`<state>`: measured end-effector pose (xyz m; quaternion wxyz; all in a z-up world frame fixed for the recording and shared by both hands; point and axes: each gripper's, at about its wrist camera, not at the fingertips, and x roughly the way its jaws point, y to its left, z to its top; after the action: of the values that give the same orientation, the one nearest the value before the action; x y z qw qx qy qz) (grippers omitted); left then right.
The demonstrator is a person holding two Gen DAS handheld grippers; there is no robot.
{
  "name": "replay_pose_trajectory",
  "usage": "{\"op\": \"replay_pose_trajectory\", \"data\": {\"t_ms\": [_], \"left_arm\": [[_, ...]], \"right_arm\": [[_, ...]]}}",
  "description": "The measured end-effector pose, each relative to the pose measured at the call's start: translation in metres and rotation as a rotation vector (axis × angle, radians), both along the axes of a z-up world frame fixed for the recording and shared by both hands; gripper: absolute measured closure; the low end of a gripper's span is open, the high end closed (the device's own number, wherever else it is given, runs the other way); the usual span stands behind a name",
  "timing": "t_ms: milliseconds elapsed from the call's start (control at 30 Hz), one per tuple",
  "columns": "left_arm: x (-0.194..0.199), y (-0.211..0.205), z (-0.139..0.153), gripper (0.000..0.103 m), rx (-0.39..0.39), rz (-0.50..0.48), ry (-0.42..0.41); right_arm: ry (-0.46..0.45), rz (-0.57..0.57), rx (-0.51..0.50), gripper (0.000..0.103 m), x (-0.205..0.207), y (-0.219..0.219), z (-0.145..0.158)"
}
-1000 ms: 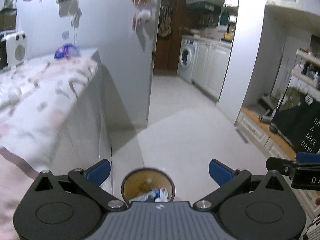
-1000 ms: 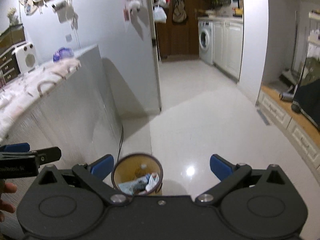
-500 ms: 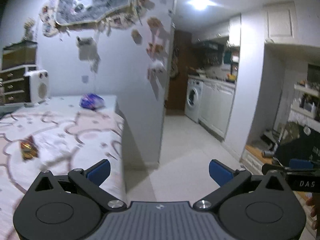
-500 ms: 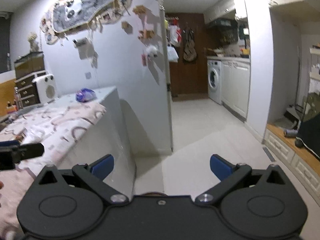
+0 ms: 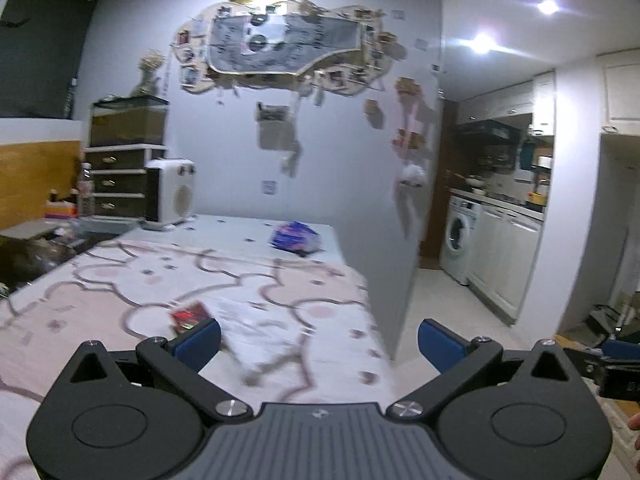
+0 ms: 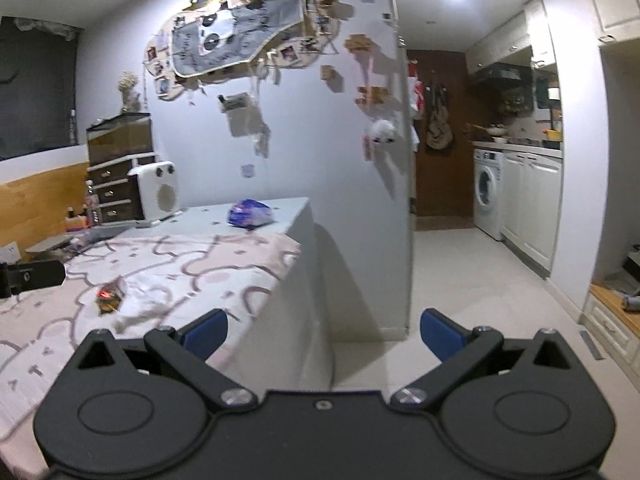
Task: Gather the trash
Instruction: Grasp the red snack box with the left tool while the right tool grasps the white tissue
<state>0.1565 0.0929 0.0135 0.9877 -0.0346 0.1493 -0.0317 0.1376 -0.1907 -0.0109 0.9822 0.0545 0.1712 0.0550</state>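
Note:
A small red and brown wrapper (image 5: 189, 315) lies on the pink patterned cloth of the table (image 5: 120, 280), just ahead of my left gripper's left finger. A white crumpled paper (image 5: 256, 328) lies beside it. A blue and purple bag (image 5: 295, 237) sits at the table's far end. My left gripper (image 5: 319, 343) is open and empty, low over the table's near right part. My right gripper (image 6: 323, 333) is open and empty beside the table's right edge; its view shows the wrapper (image 6: 108, 296) and the bag (image 6: 251, 213).
A white heater (image 5: 170, 191) and dark drawers (image 5: 116, 184) stand at the table's far left. A grey wall (image 5: 320, 160) with hung decorations rises behind. The tiled floor (image 6: 480, 280) leads to a washing machine (image 6: 488, 192) and white cabinets (image 6: 532, 208).
Both grippers have risen and tilted up from above the round bin on the floor to table height. The bin has dropped out of view and the tabletop trash has come in.

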Motion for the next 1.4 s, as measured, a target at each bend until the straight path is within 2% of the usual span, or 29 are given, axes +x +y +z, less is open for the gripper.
{"op": "replay_pose_trajectory", "data": {"t_ms": [100,167,233,300,467,633,767,867,1000,1133,1267,1333,1400], "left_arm": [[0.011,0.027,0.006,0.000,0.022,0.017,-0.006],[0.024,0.047,0.007,0.000,0.007,0.025,0.014],[0.043,0.067,0.006,0.000,-0.044,0.026,0.058],[0.063,0.085,0.003,0.000,-0.130,0.033,0.101],[0.117,0.113,-0.015,0.000,-0.282,0.085,0.214],[0.166,0.129,-0.045,0.000,-0.367,0.171,0.309],[0.194,0.131,-0.067,0.000,-0.389,0.221,0.363],[0.206,0.129,-0.075,0.000,-0.380,0.218,0.364],[0.216,0.124,-0.083,0.004,-0.335,0.215,0.349],[0.222,0.124,-0.092,0.008,-0.277,0.233,0.330],[0.228,0.127,-0.103,0.016,-0.273,0.211,0.347],[0.228,0.126,-0.104,0.019,-0.247,0.206,0.336],[0.227,0.124,-0.106,0.025,-0.217,0.205,0.323]], "right_arm": [[0.008,0.024,0.012,0.000,0.010,0.022,0.003],[0.013,0.033,0.011,0.000,0.014,0.034,0.004],[0.013,0.041,0.003,0.000,0.019,0.047,0.003],[0.013,0.042,0.004,0.000,0.023,0.056,0.002],[0.030,0.077,0.063,0.000,0.038,0.071,-0.003],[0.030,0.099,-0.001,0.000,0.055,0.090,-0.002],[0.032,0.164,-0.006,0.000,0.072,0.098,-0.002],[0.036,0.216,-0.019,0.000,0.083,0.106,-0.004],[0.027,0.311,-0.095,0.000,0.099,0.127,-0.008],[0.009,0.388,-0.200,0.000,0.117,0.152,-0.012],[0.014,0.465,-0.321,0.000,0.146,0.181,-0.017],[0.021,0.512,-0.372,0.000,0.160,0.194,-0.020],[0.026,0.559,-0.432,0.000,0.174,0.210,-0.025]]}}
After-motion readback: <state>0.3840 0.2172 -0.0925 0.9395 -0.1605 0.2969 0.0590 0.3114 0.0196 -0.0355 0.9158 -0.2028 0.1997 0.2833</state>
